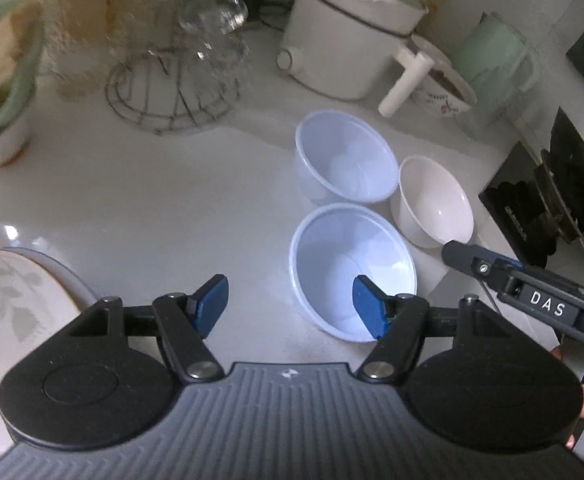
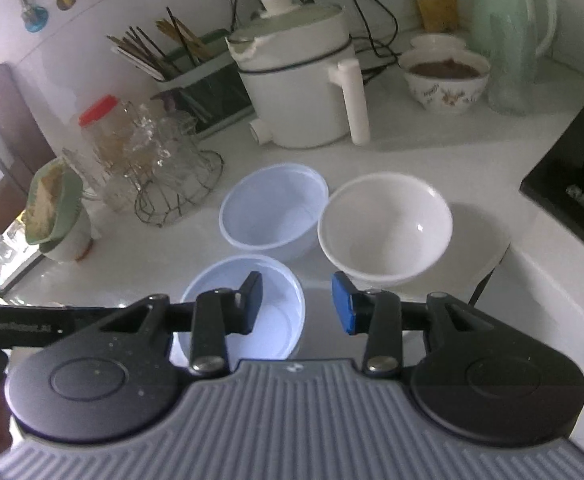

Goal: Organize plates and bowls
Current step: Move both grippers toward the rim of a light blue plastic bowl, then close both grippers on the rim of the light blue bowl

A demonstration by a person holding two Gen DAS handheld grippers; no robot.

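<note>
Three empty bowls stand close together on the white counter. The near pale blue bowl (image 1: 351,272) (image 2: 248,312) lies just beyond both grippers. The far pale blue bowl (image 1: 345,162) (image 2: 274,210) is behind it. A white bowl (image 1: 435,204) (image 2: 385,228) stands to their right. My left gripper (image 1: 293,312) is open and empty, its right finger over the near blue bowl's rim. My right gripper (image 2: 297,304) is open and empty, between the near blue bowl and the white bowl; it shows in the left wrist view (image 1: 467,258) beside the white bowl. A leaf-patterned plate (image 1: 8,304) lies at the left.
A white electric pot (image 2: 303,80) with a handle stands behind the bowls. A wire rack with glasses (image 2: 164,168), a red-lidded jar (image 2: 104,128) and a green bowl (image 2: 52,204) are at the left. A patterned bowl of brown food (image 2: 445,80), a green jug (image 2: 507,32) and a black stove (image 2: 571,184) are at the right.
</note>
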